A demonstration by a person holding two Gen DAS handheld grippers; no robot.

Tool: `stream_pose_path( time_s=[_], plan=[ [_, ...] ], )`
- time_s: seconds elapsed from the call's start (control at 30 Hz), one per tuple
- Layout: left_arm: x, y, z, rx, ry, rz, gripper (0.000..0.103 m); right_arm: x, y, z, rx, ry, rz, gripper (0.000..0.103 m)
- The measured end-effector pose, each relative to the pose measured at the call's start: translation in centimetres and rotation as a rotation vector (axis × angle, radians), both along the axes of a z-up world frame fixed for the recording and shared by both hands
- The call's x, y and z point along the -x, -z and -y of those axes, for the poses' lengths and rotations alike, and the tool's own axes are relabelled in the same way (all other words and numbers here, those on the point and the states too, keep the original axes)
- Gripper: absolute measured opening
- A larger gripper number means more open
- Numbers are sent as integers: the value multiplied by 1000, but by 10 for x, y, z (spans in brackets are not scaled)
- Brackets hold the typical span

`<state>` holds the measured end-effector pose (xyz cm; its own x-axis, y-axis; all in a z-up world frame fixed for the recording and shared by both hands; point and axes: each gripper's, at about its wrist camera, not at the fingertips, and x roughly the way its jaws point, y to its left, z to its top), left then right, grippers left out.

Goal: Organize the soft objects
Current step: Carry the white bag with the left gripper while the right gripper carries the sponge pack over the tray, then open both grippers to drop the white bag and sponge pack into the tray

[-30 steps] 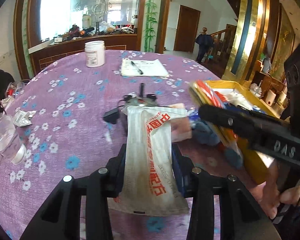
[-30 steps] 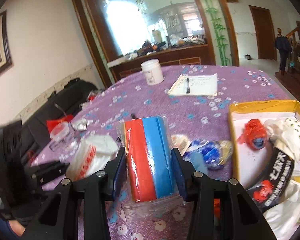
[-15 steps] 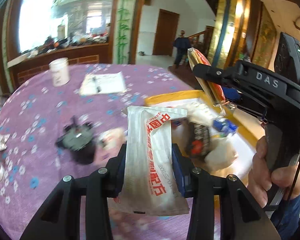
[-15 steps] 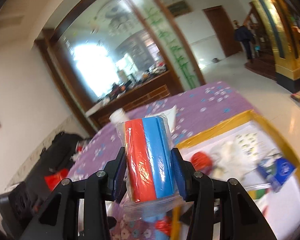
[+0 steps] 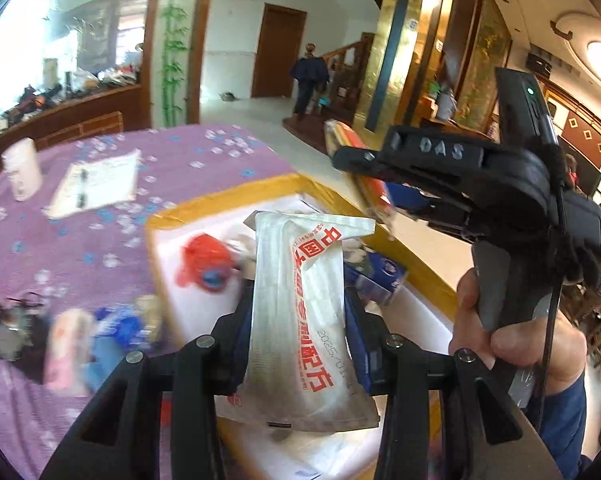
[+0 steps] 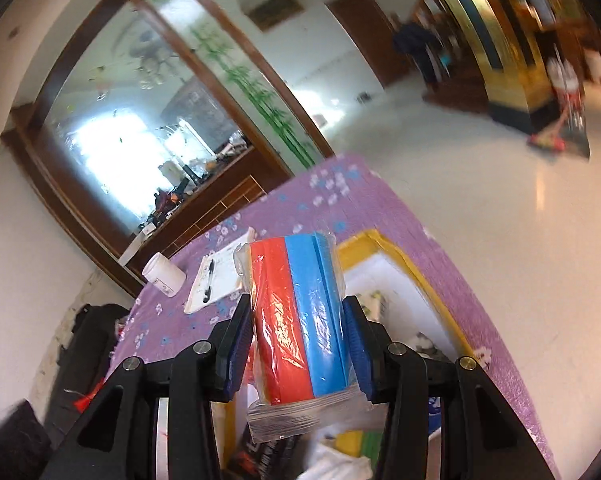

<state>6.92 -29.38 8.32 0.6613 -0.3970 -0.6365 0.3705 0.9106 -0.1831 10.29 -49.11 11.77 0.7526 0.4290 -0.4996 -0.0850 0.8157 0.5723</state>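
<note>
Left gripper [image 5: 298, 320]: clamped on a white sachet [image 5: 300, 312] with red characters, pads pressing both long edges, packet upright and creased near its top. Right gripper [image 6: 298, 332]: clamped on a clear-wrapped pack of foam sheets [image 6: 300, 316], red and blue layers showing, film bunched at the bottom end.

Change over the last second: both grippers have swung away from the middle of the purple flowered tablecloth [image 5: 100, 240] and now hang over the yellow-rimmed box [image 5: 220, 200]. A second ago the sachet was above the cloth with a small black gadget [image 5: 12, 332] beyond it; that gadget now lies off to the left (blurred). The box has gone from beside the foam pack to right under it.

Reading: carry phase looks nearly finished; both loads appear placed for release into the box, which already holds a red toy [image 5: 204, 264], a blue carton [image 5: 380, 276] and other soft packets.

Sachet looks flat, limp, crinkly. Foam pack looks springy, slippery under its film.

Right hand [image 5: 516, 344] visible on its handle.
</note>
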Motion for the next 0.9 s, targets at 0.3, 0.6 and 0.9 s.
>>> stream_pose_path(
  time_s=[0.3,0.6,0.9],
  plan=[
    [0,29,12,0,67,-51,41,-8,16,-7,58,-26,-81,48],
    [-3,39,7,28,63,-86,42,-17,38,-4,101,1,-186,48],
    [-5,42,9,29,82,-81,43,-19,42,-2,116,24,-205,50]
  ],
)
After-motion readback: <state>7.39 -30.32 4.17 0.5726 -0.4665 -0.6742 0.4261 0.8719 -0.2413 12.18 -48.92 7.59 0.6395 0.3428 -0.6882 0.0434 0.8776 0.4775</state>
